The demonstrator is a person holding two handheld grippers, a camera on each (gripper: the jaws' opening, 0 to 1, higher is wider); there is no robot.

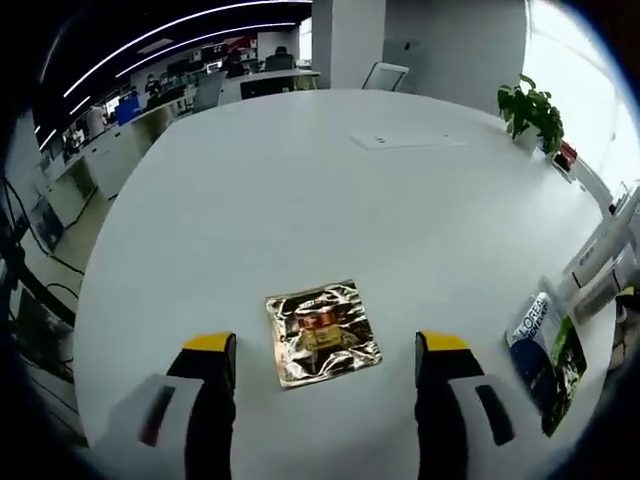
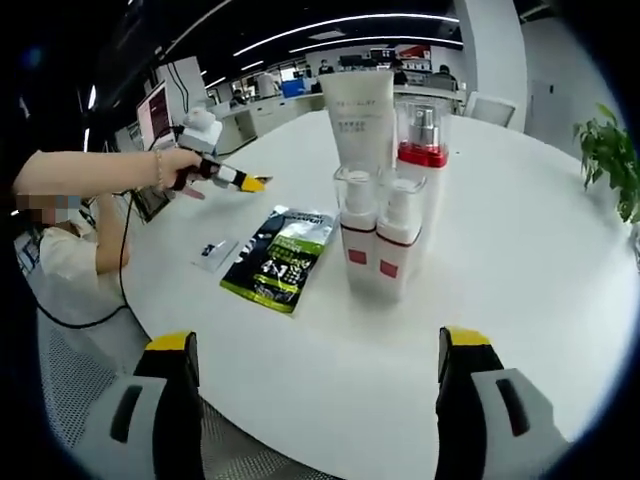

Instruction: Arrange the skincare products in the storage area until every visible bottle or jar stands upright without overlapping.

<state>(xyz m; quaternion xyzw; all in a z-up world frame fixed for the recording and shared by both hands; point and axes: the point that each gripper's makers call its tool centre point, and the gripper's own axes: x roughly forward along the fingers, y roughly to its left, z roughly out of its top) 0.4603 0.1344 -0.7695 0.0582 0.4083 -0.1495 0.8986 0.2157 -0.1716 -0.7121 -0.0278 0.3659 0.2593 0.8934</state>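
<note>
Four skincare containers stand upright and close together on the white round table point(image 2: 520, 250): a white tube point(image 2: 358, 110), a clear-capped bottle with a red collar point(image 2: 422, 130), and two small pump bottles with red labels point(image 2: 358, 240) point(image 2: 397, 245). My right gripper point(image 2: 320, 342) is open, short of them, with nothing between its jaws. A gold foil sachet point(image 1: 322, 333) lies flat between the jaws of my open left gripper point(image 1: 326, 345). In the right gripper view a hand holds the left gripper point(image 2: 250, 184) at the far left.
A green-and-black packet point(image 2: 283, 258) and a small white sachet point(image 2: 213, 252) lie left of the bottles. In the left gripper view a blue packet point(image 1: 530, 325) and the green packet point(image 1: 562, 365) lie at the right. A potted plant point(image 1: 530, 110) stands at the far edge.
</note>
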